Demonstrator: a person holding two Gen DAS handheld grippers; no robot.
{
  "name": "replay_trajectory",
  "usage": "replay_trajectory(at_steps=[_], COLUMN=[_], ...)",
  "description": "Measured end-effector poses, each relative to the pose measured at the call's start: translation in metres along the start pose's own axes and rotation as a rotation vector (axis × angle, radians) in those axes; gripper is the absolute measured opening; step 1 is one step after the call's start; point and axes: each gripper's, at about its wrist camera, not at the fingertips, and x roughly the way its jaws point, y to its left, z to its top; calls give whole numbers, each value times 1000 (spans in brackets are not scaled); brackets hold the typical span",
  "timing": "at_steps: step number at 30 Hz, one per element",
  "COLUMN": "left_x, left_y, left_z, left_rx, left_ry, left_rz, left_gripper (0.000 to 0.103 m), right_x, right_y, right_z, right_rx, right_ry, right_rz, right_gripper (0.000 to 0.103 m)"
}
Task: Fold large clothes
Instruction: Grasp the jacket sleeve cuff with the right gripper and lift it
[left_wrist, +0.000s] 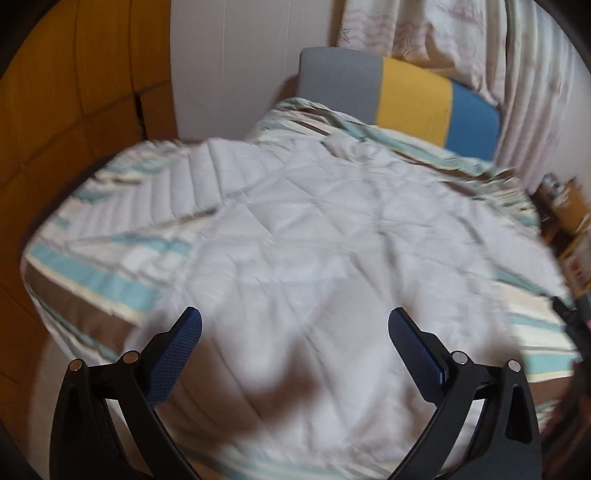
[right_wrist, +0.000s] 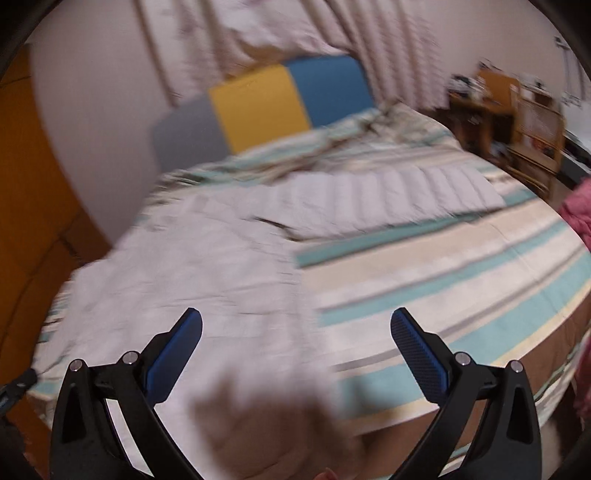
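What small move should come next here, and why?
Probably lower both grippers to the near hem of the white quilted jacket and pinch it. The left gripper and right gripper are open and empty above the jacket, which lies spread out, unfolded, on the striped bedspread.

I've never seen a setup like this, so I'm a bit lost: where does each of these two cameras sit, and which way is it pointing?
Left wrist view: sits on the left gripper, looking forward between its open blue fingers over the white quilted garment spread on the striped bed.
Right wrist view: sits on the right gripper, fingers open, looking along the garment's sleeve towards wooden shelves.
Shared: both face the grey, yellow and blue headboard and show the same garment and bed.
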Motion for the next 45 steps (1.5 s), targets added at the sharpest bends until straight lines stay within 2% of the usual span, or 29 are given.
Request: replay_trajectory(at_steps=[1,3,7,12,14,18,24,26,27,28,29,32,34,39,45], left_x=[13,34,73,125,142,174,197,199,199,201,201,205,206,206,206], left_y=[0,6,12,15,21,40,60,56,53,49,45,38,39,44,42], left_z=[5,14,33,55,61,71,67,63,60,57,55,52,52,50,49], left_rx=[18,10,-6,24,6,-23,-62,-39,-21,1,17,55,56,23,27], left_ry=[15,38,61,104,117,109,82,66,59,55,53,52,55,51,39], left_rz=[28,20,-5,59,75,124,145,160,173,191,205,252,254,226,239], left_gripper=[100,100,100,100,100,100,100,100,100,100,100,100,100,100,100], right_x=[9,33,71,113,128,151,170,173,174,178,180,182,181,170,161], right_y=[-10,-34,-82,-137,-162,-197,-222,-223,-222,-223,-222,-220,-212,-167,-74], right_z=[4,15,41,72,83,101,113,118,119,122,123,125,128,134,132], right_rx=[3,29,129,241,318,375,437,418,411,409,410,397,356,175,-90], right_ry=[1,12,27,32,30,21,7,-13,-14,-20,-28,-32,-48,-123,-205], right_rz=[-33,-110,-151,-248,-289,-365,-416,-446,-457,-461,-456,-435,-438,-456,-401], right_gripper=[101,101,101,100,94,89,71,55,50,40,25,12,9,8,8])
